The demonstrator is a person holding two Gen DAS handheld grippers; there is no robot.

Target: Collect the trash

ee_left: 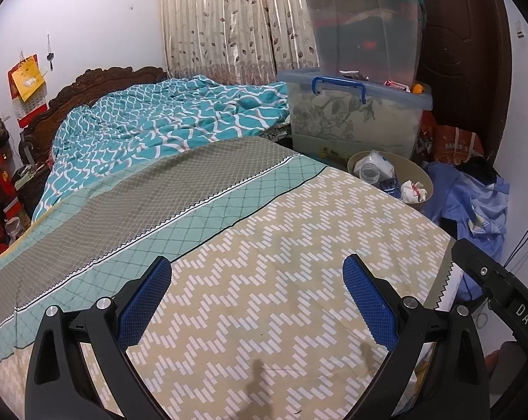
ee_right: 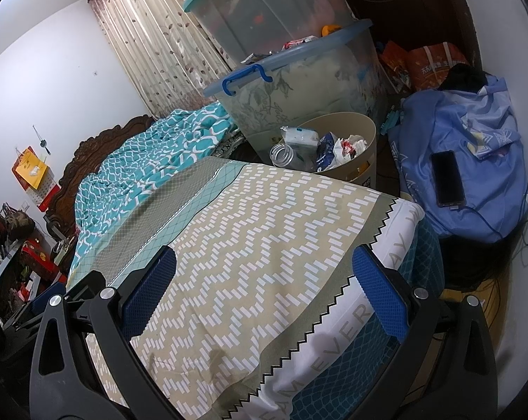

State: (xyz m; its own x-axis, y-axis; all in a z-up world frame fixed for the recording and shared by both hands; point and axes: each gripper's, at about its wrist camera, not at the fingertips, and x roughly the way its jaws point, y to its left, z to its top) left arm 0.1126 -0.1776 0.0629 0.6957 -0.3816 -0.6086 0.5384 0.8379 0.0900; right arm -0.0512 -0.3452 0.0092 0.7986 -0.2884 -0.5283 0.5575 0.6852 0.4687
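Note:
A beige round waste bin (ee_left: 423,178) (ee_right: 367,129) stands on the floor past the bed's far corner. It holds a clear plastic bottle (ee_left: 369,173) (ee_right: 281,154), a white packet (ee_right: 300,136), a blue wrapper (ee_right: 327,150) and crumpled white paper with red marks (ee_left: 414,190) (ee_right: 349,147). My left gripper (ee_left: 257,273) is open and empty above the patterned bedsheet (ee_left: 264,262). My right gripper (ee_right: 264,266) is open and empty above the bed's corner (ee_right: 250,227). The right gripper's body also shows in the left wrist view (ee_left: 502,290).
Stacked clear storage boxes (ee_left: 355,105) (ee_right: 292,77) stand behind the bin. A blue cloth bundle (ee_left: 474,203) (ee_right: 467,161) with a black phone (ee_right: 447,178) on it lies right of the bin. A teal quilt (ee_left: 166,119) covers the far bed. Clutter lies at the left wall.

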